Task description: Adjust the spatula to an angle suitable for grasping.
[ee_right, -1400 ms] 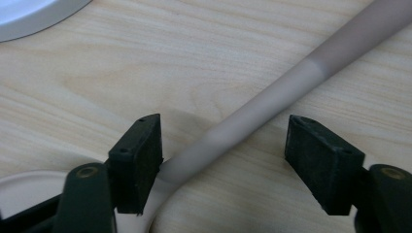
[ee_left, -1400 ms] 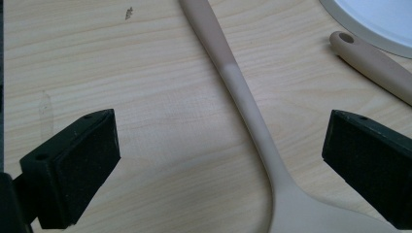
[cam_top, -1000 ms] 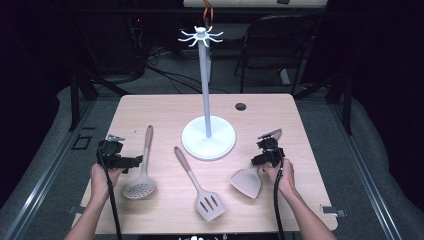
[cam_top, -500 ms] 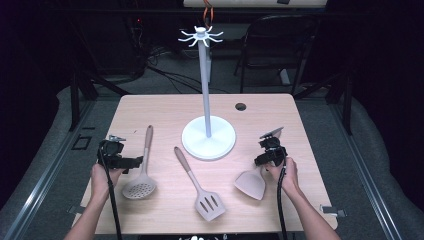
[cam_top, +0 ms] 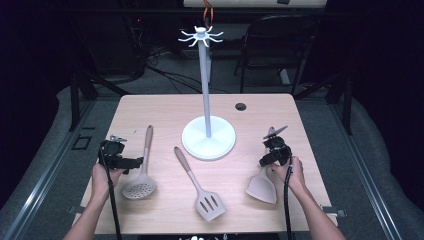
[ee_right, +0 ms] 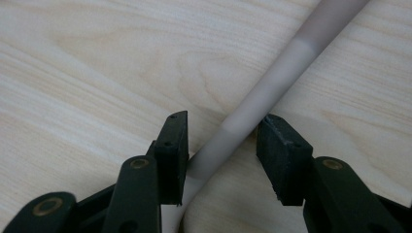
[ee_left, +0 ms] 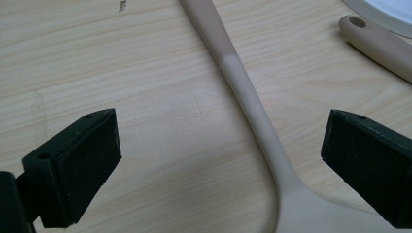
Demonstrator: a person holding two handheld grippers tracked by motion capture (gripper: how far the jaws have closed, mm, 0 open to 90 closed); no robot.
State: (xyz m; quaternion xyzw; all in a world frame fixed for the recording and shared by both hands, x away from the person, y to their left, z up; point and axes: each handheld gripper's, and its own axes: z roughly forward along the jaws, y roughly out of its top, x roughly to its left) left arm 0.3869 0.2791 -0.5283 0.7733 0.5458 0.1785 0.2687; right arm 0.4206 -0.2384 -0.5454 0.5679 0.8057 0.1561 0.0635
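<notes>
On the right side of the wooden table (cam_top: 150,107) the right gripper (cam_top: 272,150) sits low over the handle of a solid grey spatula (cam_top: 262,188), whose blade lies toward the person and whose handle runs away toward the stand. Right gripper view: handle (ee_right: 272,85) passes diagonally between the two black jaws, which have just been closing; pads (ee_right: 176,145) sit just beside or barely at the handle, and I can't tell if they press yet, so the pinch isn't confirmed. Step in hand looks like grasping the spatula by its handle, probably to hang it on the white hook stand (cam_top: 208,137) at table centre. Left gripper (cam_top: 116,156) waits just left of the skimmer spoon (cam_top: 140,186); left gripper view has its jaws spread wide with the skimmer's neck (ee_left: 252,107) lying between them, untouched. Slotted turner (cam_top: 200,190) lies between the two, no gripper near it. Next move likely calls for finishing the squeeze squarely across the round handle so it doesn't roll out, then lifting level, keeping the blade from dragging, and bringing the handle end up to one of the hooks (cam_top: 201,35) at the pole top.
</notes>
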